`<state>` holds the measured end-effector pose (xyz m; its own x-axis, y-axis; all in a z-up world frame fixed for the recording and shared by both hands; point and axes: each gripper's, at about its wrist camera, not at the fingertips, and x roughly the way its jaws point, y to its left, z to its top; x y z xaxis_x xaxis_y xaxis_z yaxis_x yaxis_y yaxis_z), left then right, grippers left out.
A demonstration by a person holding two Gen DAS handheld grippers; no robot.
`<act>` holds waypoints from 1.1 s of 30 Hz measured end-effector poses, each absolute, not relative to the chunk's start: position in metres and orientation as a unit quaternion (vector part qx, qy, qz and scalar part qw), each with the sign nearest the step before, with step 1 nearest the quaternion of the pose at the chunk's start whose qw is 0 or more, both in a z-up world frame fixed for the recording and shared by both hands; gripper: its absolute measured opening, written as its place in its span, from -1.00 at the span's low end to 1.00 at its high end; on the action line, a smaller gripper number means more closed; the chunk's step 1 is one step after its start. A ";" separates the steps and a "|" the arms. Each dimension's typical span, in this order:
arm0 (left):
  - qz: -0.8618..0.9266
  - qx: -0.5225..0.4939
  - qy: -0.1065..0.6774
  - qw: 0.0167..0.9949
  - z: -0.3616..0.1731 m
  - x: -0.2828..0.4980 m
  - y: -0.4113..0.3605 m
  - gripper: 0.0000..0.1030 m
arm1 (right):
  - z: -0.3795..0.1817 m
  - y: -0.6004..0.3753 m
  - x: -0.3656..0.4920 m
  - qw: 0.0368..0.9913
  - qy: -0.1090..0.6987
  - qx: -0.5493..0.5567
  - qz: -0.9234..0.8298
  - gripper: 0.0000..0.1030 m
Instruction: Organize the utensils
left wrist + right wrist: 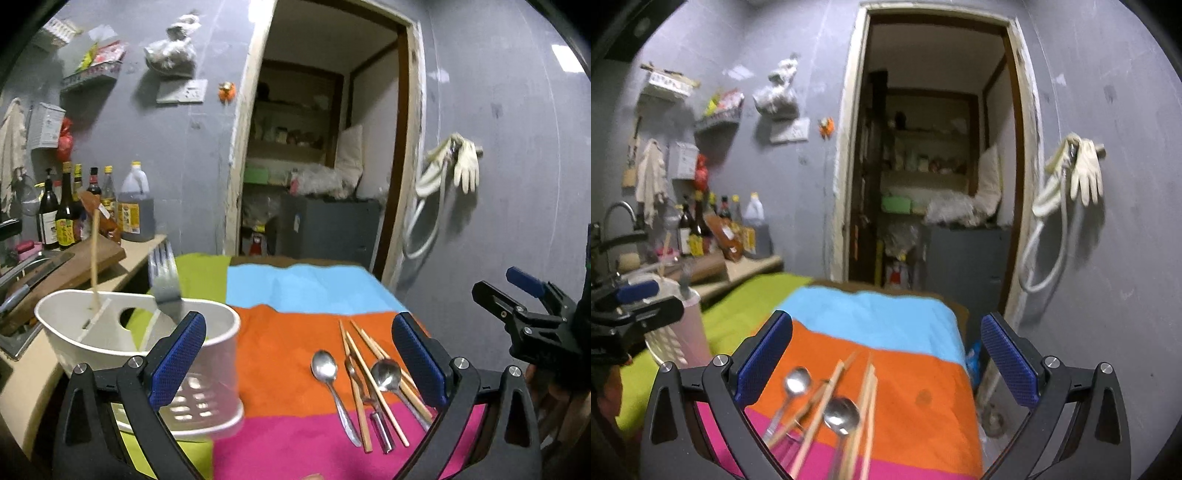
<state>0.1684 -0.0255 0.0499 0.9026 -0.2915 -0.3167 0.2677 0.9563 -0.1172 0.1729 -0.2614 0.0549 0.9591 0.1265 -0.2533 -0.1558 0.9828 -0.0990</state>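
A white utensil holder [140, 343] stands on the left of the striped cloth [295, 284]; a fork [164, 280] and one chopstick [95, 258] stick up out of it. My left gripper [297, 332] is open and empty, its left finger in front of the holder's rim. On the orange and pink stripes lie two spoons [325, 365] [386, 374], several chopsticks [356, 384] and a small steel utensil [380, 428]. My right gripper [886, 332] hangs open and empty above the same spoons [798, 380] and chopsticks [866, 406]. It also shows at far right in the left wrist view [495, 280].
A counter on the left carries bottles [66, 214], a wooden cutting board [74, 269] with a knife, and a sink. Behind the table is an open doorway [314, 166]. Gloves and a hose [1082, 177] hang on the right wall. The table's right edge [971, 387] drops to the floor.
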 end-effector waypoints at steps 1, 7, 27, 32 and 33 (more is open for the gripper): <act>-0.145 -0.031 0.173 0.974 0.047 0.170 -0.030 0.92 | 0.052 -0.264 0.176 0.987 0.134 -0.060 0.068 1.00; -0.147 -0.013 0.220 0.964 0.028 0.187 -0.052 0.92 | 0.030 -0.277 0.198 0.972 0.216 -0.058 0.077 0.99; -0.160 0.011 0.382 0.910 -0.029 0.266 -0.079 -0.17 | -0.020 -0.274 0.248 0.922 0.358 -0.069 0.130 -0.33; -0.164 0.024 0.396 0.903 -0.037 0.279 -0.082 -0.40 | -0.028 -0.272 0.261 0.908 0.389 -0.054 0.145 -0.62; -0.163 0.025 0.398 0.902 -0.038 0.282 -0.082 -0.45 | -0.029 -0.270 0.263 0.906 0.393 -0.055 0.146 -0.64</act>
<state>0.2824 -0.0818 -0.0382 0.6296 -0.2743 -0.7269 0.3140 0.9456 -0.0849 0.2629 -0.2704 -0.0288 0.6479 0.2215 -0.7288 -0.3078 0.9513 0.0155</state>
